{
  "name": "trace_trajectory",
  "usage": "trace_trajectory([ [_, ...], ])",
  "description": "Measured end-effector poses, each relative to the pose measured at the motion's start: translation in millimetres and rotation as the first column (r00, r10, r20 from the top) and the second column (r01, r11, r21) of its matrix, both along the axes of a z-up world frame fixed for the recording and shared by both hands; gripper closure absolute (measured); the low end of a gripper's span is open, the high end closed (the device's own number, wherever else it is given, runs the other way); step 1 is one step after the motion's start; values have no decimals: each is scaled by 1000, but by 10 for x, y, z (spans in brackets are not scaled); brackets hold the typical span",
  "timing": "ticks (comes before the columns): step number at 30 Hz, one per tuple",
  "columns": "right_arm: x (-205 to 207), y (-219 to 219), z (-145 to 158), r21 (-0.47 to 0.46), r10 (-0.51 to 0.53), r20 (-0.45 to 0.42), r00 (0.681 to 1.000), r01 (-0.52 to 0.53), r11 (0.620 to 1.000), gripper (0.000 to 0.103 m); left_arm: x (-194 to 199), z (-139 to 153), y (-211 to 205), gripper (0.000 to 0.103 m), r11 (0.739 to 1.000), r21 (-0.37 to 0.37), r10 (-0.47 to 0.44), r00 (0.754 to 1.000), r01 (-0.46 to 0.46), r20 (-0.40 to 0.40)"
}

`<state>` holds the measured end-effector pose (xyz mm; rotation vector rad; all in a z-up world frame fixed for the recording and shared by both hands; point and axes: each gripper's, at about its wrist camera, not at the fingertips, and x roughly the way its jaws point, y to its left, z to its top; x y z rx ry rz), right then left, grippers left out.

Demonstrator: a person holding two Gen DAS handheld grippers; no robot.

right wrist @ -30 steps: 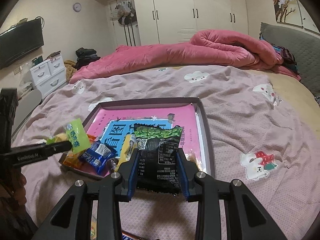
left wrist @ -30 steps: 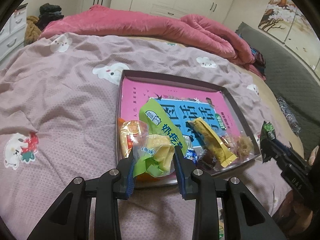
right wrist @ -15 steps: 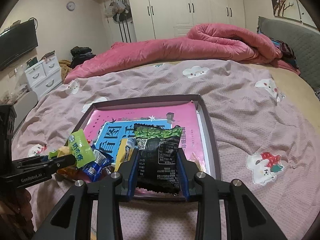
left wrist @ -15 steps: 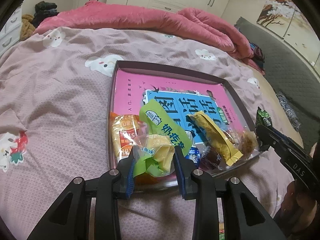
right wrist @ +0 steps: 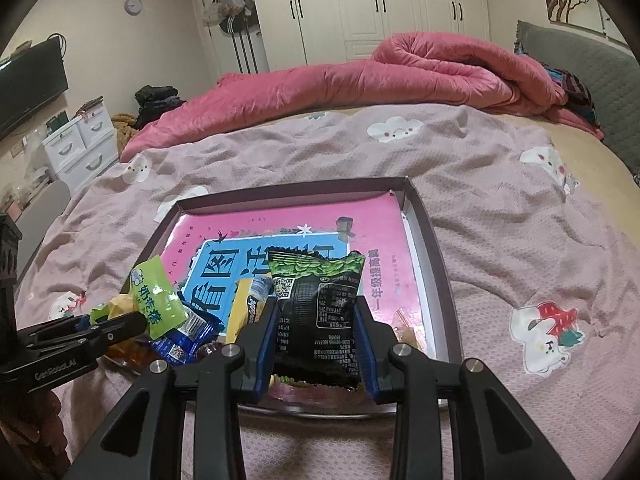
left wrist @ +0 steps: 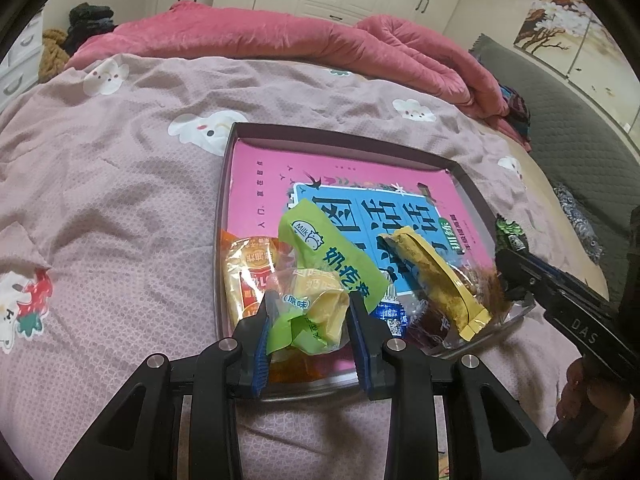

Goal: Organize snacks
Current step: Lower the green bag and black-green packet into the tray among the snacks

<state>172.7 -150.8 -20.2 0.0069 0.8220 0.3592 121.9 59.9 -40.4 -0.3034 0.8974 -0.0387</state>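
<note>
Snacks mostly lay heaped in the lower part of the tray (left wrist: 224, 216), low in frame. Right gripper (right wrist: 316, 336) clamped a black-green packet (right wrist: 316, 300) above it; left gripper (left wrist: 308, 320) pinched a yellow-green packet (left wrist: 316, 312). Both looked still unplaced.

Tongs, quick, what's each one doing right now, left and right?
Left tongs: closed on the green and yellow snack packet, over the tray.
Right tongs: closed on the black and green snack packet.
</note>
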Motion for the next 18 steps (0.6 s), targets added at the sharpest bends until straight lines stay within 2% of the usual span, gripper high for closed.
trace_trajectory([
  [7,63,23,-31,27,-2,-22,1000,3,1000,67,0,1,6,68,1000,-4,-1,1000,1,0],
  [18,115,-51,-116,21,-42,-47,998,43,999,67,34,1,-9,68,1000,-7,-6,1000,6,-2],
])
